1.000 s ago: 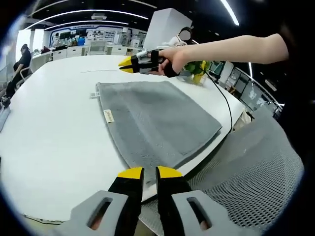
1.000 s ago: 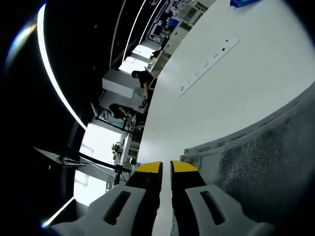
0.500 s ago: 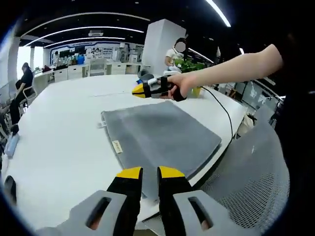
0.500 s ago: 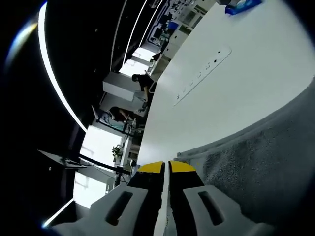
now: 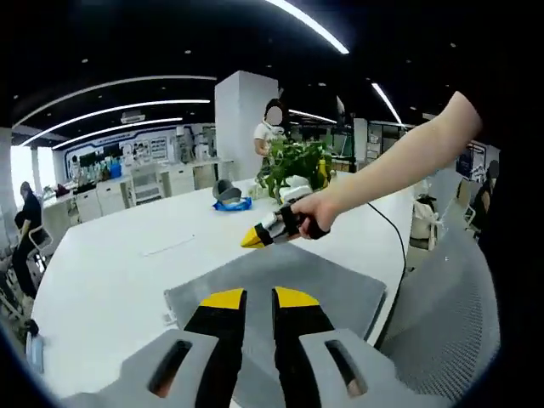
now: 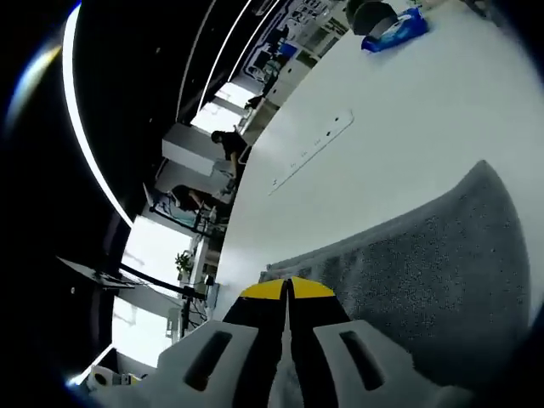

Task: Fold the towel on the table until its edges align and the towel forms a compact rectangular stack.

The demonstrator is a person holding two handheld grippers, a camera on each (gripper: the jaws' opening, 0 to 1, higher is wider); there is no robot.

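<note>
Meanwhile right gripper (image 6: 287,291) jaws pinch towel (image 6: 425,272) edge.

The right tool (image 6: 287,293) rises from the bottom of the right gripper view with its two yellow-tipped jaws pressed together, no gap between them, at the near edge of the grey towel (image 6: 425,272). Whether cloth is pinched between the tips cannot be told. The towel spreads to the right of the jaws over the white counter (image 6: 408,127). Farther along the counter lie a long white strip with small dark marks (image 6: 313,151) and a blue packet (image 6: 393,31). In the background, people (image 6: 228,146) sit at desks under bright windows.
</note>
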